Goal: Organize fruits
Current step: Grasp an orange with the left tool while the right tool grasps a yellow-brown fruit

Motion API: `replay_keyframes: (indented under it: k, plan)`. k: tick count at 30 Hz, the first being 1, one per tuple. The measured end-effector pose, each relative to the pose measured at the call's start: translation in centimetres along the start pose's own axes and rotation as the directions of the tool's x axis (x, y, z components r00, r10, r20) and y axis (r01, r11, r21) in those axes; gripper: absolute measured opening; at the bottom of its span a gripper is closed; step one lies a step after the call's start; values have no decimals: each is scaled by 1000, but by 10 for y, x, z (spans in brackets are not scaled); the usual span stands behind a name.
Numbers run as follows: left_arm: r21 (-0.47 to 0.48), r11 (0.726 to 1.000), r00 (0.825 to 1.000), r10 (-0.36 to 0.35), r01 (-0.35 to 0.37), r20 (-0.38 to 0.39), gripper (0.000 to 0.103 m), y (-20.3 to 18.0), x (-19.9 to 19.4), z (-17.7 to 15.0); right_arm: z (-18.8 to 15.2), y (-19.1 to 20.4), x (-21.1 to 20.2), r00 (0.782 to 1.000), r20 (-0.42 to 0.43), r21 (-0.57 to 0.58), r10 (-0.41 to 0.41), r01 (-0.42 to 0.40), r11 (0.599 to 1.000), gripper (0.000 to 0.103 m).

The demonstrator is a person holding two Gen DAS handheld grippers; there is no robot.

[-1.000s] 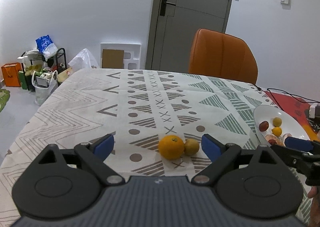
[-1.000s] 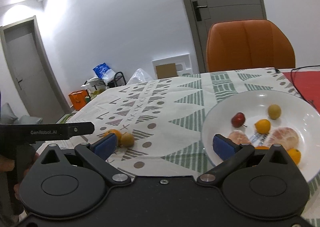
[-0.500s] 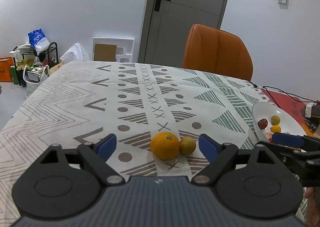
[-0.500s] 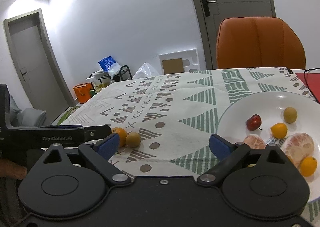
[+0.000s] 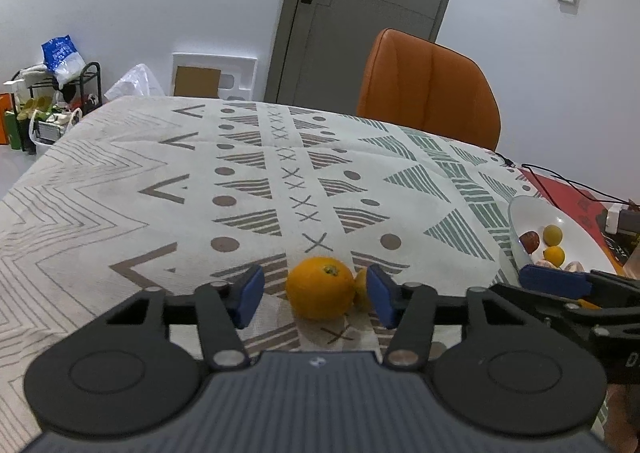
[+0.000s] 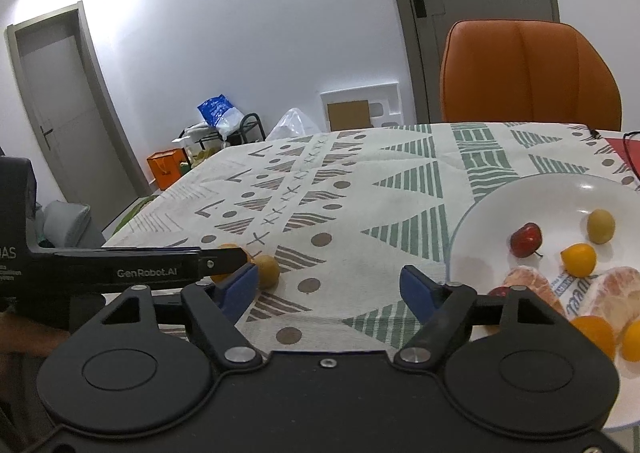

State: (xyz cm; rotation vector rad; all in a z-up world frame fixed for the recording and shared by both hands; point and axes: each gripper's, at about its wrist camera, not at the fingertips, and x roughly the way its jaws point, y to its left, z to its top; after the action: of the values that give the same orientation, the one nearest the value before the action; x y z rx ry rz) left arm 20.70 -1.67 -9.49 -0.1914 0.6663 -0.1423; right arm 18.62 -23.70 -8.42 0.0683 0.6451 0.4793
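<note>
Left gripper (image 5: 316,295): jaws are closing, at a narrow-to-middling gap, with an orange (image 5: 320,288) on the desk (image 5: 120,189) directly between the blue pads (image 5: 249,295). A visible gap remains between the left-side pad and the orange; the right-side pad stands at the seam between the orange and a smaller yellow-green fruit (image 5: 361,289), which touches the orange and lies just outside that pad, largely hidden by it. No firm pressing contact can be confirmed. In the right wrist view this gripper appears as a black finger laid across the orange, with the small fruit (image 6: 267,270) just beyond its tip. Right gripper (image 6: 329,289): jaws are closing yet fairly wide, nothing between them but patterned tablecloth (image 6: 360,213). Its right-side pad stands at the near rim of a white plate (image 6: 472,229), which lies outside the jaws on that side. On the plate: a small red fruit (image 6: 526,239), a yellow-green fruit (image 6: 600,226), a small orange citrus (image 6: 579,259), peeled citrus segments (image 6: 532,287) on a printed wrapper, and further small orange fruits (image 6: 596,333) at the near edge behind the gripper body. The orange and its neighbour lie outside the right jaws on the left side, well apart from the plate. An orange chair (image 6: 528,73) stands at the far side of the desk, ahead of both jaws.
</note>
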Motion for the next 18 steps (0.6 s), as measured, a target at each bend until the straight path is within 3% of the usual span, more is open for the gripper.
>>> replay_keyframes:
  k: [3,18]
  plan:
    - [-16,1000,1000,-25,25,-2,37,4,2,0,0,2,8,1000,-16,-3,6,-6,1000,72]
    - [-45,999,1000,-14,14,15,37,22,-10,4,6,25,38,995,-65,-39,70,-72,997,60]
